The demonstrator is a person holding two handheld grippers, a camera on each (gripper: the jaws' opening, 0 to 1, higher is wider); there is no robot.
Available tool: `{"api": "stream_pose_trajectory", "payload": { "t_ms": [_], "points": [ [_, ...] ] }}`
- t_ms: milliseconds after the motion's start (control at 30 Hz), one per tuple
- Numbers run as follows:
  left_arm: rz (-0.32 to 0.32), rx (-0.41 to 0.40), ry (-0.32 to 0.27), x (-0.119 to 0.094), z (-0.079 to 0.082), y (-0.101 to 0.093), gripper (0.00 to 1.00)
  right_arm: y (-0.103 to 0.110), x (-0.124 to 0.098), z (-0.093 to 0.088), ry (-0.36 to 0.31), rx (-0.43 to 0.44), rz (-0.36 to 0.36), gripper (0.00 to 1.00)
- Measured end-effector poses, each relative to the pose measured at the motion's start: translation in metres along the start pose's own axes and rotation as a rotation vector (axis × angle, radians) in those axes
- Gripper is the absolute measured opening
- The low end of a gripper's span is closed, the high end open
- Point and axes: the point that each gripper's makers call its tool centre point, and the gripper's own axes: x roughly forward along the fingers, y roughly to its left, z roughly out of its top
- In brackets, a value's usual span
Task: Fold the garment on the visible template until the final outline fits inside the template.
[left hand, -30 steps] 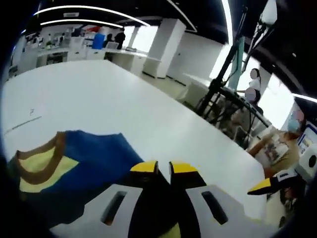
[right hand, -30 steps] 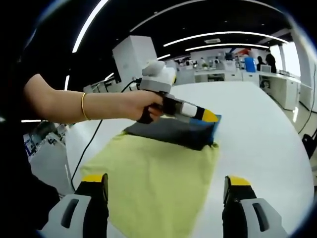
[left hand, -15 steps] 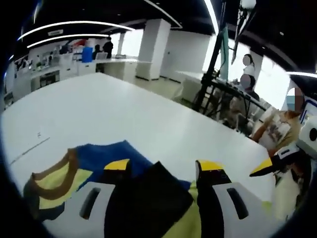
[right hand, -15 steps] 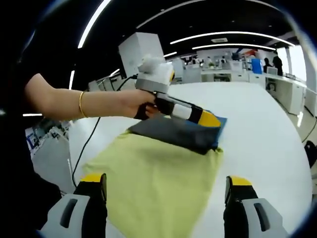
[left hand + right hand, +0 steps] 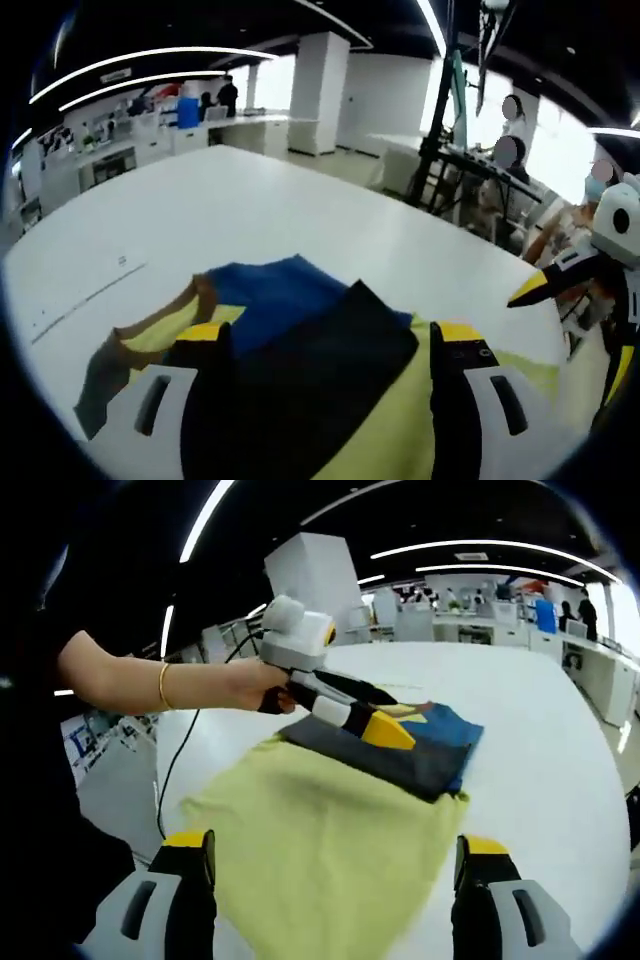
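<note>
The garment lies flat on the white table (image 5: 560,780): a wide yellow-green body (image 5: 330,830) with a dark panel (image 5: 400,765) folded over its far end and blue cloth (image 5: 455,728) beyond that. In the left gripper view the dark panel (image 5: 320,360), blue cloth (image 5: 270,292) and brown-edged collar (image 5: 150,328) sit between the jaws. My left gripper (image 5: 330,335) hovers open just above the fold, held by a hand (image 5: 250,685). My right gripper (image 5: 335,842) stands open at the near hem, gripping nothing; one of its fingertips (image 5: 530,291) enters from the right.
A thin dark line (image 5: 85,300) is marked on the table left of the garment. People (image 5: 505,150) and a black stand (image 5: 440,140) are beyond the far table edge. A cable (image 5: 175,770) runs off the table's left side.
My left gripper's jaws, shut a second ago, have spread apart and let go of the dark fold, which now lies on the garment. The right gripper stays open in place.
</note>
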Motion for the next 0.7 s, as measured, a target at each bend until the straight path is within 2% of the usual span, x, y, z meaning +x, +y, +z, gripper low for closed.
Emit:
{"api": "stream_pose_trajectory", "payload": {
  "t_ms": [100, 167, 433, 700],
  "points": [
    [-0.014, 0.010, 0.001, -0.013, -0.006, 0.001, 0.89, 0.003, 0.003, -0.001, 0.013, -0.005, 0.020, 0.99],
    [-0.012, 0.021, -0.018, -0.021, -0.007, 0.002, 0.90, 0.008, 0.005, -0.004, 0.037, -0.022, 0.042, 0.99],
    [0.009, 0.037, -0.004, -0.057, -0.025, 0.005, 0.91, 0.028, 0.012, -0.002, 0.061, -0.075, 0.084, 0.99],
    [-0.014, 0.042, -0.021, -0.089, -0.040, -0.015, 0.98, 0.036, 0.011, 0.002, 0.084, -0.138, 0.110, 0.99]
  ]
}}
